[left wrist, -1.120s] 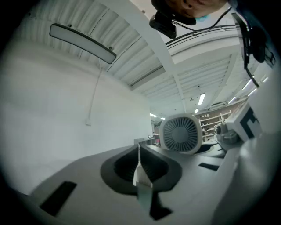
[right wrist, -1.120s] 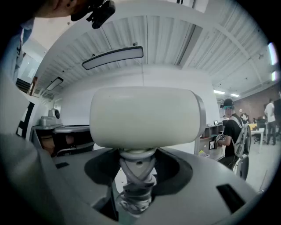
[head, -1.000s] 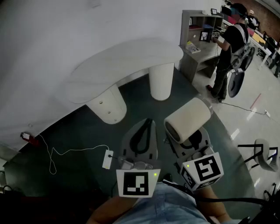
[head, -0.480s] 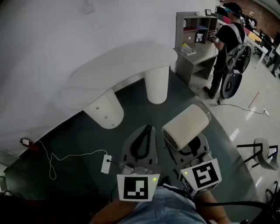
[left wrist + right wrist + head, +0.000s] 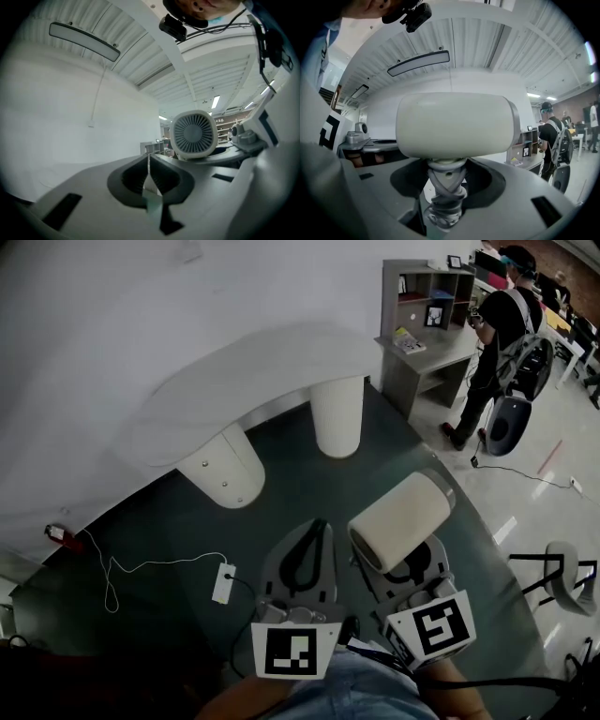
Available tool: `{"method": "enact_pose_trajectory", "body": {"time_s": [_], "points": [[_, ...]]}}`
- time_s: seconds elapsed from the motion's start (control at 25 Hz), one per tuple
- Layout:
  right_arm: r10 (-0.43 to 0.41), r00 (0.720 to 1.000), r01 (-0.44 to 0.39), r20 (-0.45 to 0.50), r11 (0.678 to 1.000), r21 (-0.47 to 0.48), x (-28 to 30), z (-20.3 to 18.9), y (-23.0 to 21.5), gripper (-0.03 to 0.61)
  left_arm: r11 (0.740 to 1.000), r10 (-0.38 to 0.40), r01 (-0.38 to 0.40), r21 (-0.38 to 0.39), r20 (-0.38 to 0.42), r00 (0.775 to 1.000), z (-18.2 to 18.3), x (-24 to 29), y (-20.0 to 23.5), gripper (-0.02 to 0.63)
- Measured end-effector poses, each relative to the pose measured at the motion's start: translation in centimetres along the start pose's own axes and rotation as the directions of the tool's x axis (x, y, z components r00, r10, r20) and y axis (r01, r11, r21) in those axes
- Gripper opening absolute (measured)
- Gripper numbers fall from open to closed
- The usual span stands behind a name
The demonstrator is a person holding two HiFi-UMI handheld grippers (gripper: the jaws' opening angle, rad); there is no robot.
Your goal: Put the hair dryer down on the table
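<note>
From the head view: shows the right tongs (image 5: 410, 566) low in the frame, clamped on a cream hair dryer (image 5: 401, 519), barrel tilted across them, up in the air over the dark floor (image 5: 169, 521). Places the left tongs (image 5: 319, 526) just beside it on the left, pressed together with nothing in them. Leaves the white curved worktop (image 5: 253, 381) well apart from the dryer, farther ahead on two round legs. Takes in a white adapter (image 5: 222, 583) on the floor at the left, thin cable trailing away from it, and a person (image 5: 502, 334) standing by a grey desk (image 5: 427, 352) at the top right.

From the left gripper view: shows the two jaws meeting in a closed seam, empty, with the dryer's rear grille (image 5: 193, 133) beyond them to the right.

From the right gripper view: shows the jaws standing wide and gripping the dryer's handle (image 5: 445, 176), a cord (image 5: 440, 206) wound round it, the barrel sitting crosswise right above.
</note>
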State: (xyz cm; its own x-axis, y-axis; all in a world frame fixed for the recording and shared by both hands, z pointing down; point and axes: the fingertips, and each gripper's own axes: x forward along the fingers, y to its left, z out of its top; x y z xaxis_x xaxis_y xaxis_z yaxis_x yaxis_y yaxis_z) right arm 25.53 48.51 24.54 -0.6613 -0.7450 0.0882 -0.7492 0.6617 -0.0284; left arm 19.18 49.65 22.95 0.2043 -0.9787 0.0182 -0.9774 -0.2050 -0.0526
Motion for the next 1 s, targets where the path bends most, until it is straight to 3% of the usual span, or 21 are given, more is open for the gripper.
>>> {"method": "enact_pose_trajectory", "body": {"time_s": [0.32, 0.6, 1.0], "points": [[-0.013, 1.000, 0.014, -0.022, 0.999, 0.034, 4.5, -0.4, -1.9, 0.224, 0.999, 0.036, -0.036, -0.008, -0.024, 0.999, -0.8, 3.9, 3.4, 0.017], [-0.032, 0.999, 0.034, -0.032, 0.999, 0.043, 11.4, -0.4, -4.8, 0.224, 1.000, 0.013, -0.013, -0.006, -0.028, 1.000, -1.4, 9.9, 7.5, 0.017], [-0.035, 0.999, 0.035, 0.002, 0.999, 0.022, 21.9, 2.9, -6.6, 0.224, 1.000, -0.023, 0.023, 0.004, 0.031, 0.999, 0.6, 18.2, 14.4, 0.017]]}}
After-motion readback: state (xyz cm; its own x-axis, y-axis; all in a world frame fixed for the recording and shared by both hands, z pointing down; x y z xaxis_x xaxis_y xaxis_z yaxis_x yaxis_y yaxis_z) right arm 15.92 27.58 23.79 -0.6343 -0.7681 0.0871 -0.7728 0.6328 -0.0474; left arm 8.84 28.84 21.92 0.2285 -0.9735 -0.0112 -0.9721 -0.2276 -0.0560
